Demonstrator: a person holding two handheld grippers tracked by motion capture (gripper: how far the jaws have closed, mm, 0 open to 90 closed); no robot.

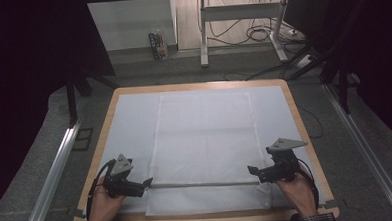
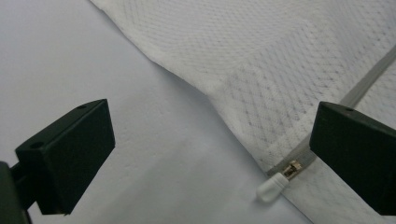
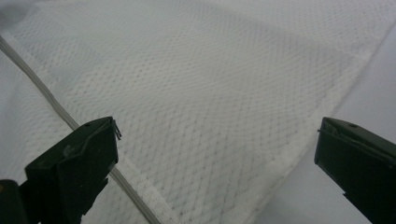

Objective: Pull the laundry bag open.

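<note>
A white mesh bag [image 1: 205, 140] lies flat on the table, with a grey zipper [image 1: 199, 184] running across its near end. My left gripper [image 1: 146, 183] is open at the zipper's left end; in the left gripper view the white zipper pull [image 2: 272, 186] lies on the sheet between the jaws, nearer the right one. My right gripper [image 1: 252, 171] is open at the zipper's right end. In the right gripper view its jaws straddle the mesh bag [image 3: 210, 116], with the zipper [image 3: 42, 95] passing by the left jaw and the bag's edge by the right jaw.
A pale sheet [image 1: 129, 128] covers the wooden table [image 1: 107, 119]. Beyond the table's far edge stand a desk frame [image 1: 240, 23], cables [image 1: 258, 32] and a small box [image 1: 157, 44] on the floor. Metal rails [image 1: 52, 177] run along both sides.
</note>
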